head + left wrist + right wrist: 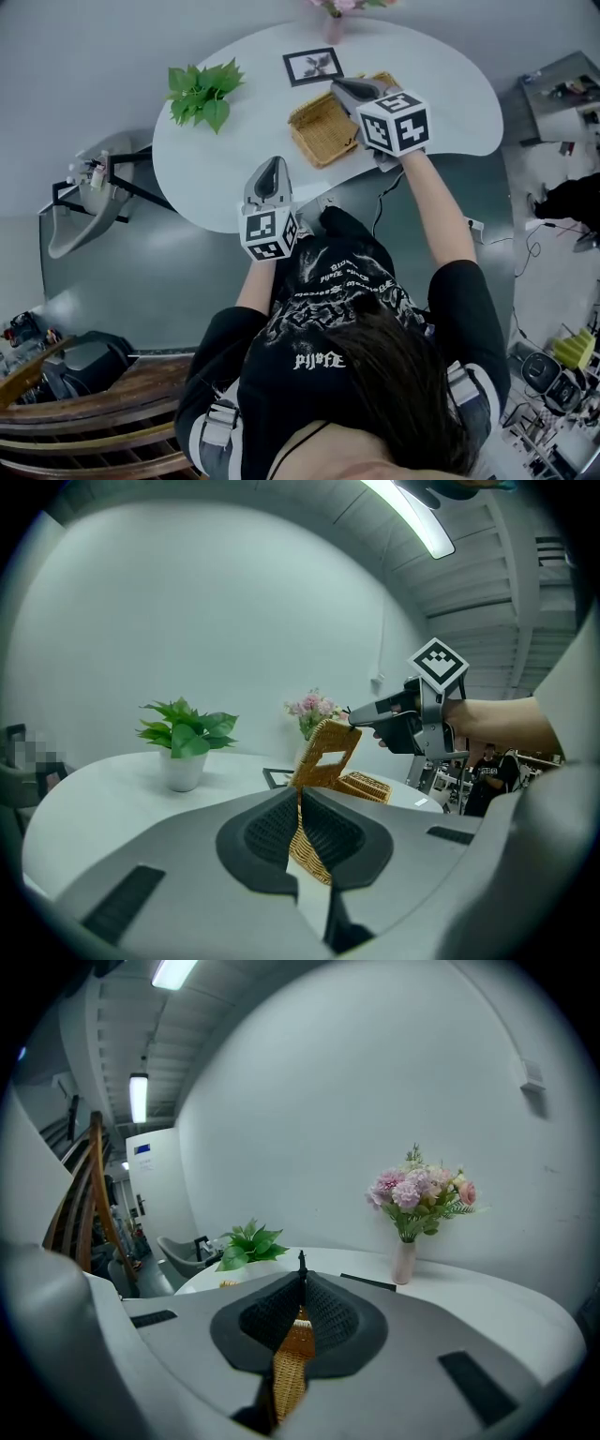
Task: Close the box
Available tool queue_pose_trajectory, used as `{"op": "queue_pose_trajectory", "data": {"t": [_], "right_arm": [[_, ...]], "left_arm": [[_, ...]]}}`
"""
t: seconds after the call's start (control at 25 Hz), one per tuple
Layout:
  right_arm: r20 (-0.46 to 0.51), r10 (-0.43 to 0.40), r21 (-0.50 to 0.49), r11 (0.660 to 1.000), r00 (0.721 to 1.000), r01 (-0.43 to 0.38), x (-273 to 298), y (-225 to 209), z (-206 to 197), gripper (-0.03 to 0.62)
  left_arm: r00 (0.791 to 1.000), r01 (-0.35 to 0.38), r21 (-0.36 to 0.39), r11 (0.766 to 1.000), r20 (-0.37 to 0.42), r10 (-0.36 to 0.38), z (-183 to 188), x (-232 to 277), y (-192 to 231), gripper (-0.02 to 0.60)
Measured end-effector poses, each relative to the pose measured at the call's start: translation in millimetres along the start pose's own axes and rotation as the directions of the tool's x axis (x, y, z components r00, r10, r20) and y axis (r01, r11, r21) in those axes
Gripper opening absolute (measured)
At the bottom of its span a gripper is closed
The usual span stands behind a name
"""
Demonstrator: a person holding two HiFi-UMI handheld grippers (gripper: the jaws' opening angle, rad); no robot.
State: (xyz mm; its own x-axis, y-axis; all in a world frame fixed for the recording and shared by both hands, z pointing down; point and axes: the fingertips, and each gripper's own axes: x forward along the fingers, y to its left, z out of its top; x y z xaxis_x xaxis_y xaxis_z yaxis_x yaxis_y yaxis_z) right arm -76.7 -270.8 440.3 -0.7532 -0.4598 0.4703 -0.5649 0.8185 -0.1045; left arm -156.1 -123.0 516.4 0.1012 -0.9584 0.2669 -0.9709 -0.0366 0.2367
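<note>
The woven wicker box (317, 133) sits mid-table. Its lid (328, 755) stands raised and tilted over the base (367, 786). In the left gripper view my right gripper (353, 720) pinches the lid's top edge. Seen from the head view, that right gripper (339, 87) reaches over the box from the right. In its own view the right gripper (301, 1267) is shut with wicker (292, 1358) caught between the pads. My left gripper (272, 167) hovers at the table's near edge, apart from the box. Its jaws (300, 797) are together and hold nothing; the box shows beyond them.
On the white table (450, 89) stand a potted green plant (204, 92) at the left, a dark picture frame (313, 66) behind the box and a vase of pink flowers (333, 14) at the far edge. A grey chair (82, 202) stands left of the table.
</note>
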Motion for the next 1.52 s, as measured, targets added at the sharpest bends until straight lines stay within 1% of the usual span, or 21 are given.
{"op": "queue_pose_trajectory", "data": {"t": [0.2, 0.4, 0.84, 1.28, 1.52], "right_arm": [[0.01, -0.021, 0.01, 1.0, 1.0, 0.021, -8, 1, -9, 0.041], [0.017, -0.035, 0.024, 0.999, 0.999, 0.035, -15, 1, -16, 0.041], [0.031, -0.045, 0.021, 0.999, 0.999, 0.044, -23, 2, -28, 0.041], [0.041, -0.046, 0.017, 0.999, 0.998, 0.045, -33, 5, -44, 0.041], [0.045, -0.042, 0.045, 0.998, 0.998, 0.04, -37, 5, -55, 0.041]], "left_arm": [[0.999, 0.03, 0.004, 1.0, -0.012, -0.03, -5, -2, -5, 0.029], [0.999, 0.042, 0.011, 0.999, -0.012, -0.042, -4, 0, -7, 0.029], [1.0, 0.008, 0.002, 1.0, 0.002, -0.008, -2, 1, 2, 0.029], [1.0, 0.006, 0.022, 1.0, -0.005, -0.006, -4, 2, -5, 0.029], [1.0, 0.017, 0.039, 0.999, -0.014, -0.016, -9, 5, -14, 0.029]]}}
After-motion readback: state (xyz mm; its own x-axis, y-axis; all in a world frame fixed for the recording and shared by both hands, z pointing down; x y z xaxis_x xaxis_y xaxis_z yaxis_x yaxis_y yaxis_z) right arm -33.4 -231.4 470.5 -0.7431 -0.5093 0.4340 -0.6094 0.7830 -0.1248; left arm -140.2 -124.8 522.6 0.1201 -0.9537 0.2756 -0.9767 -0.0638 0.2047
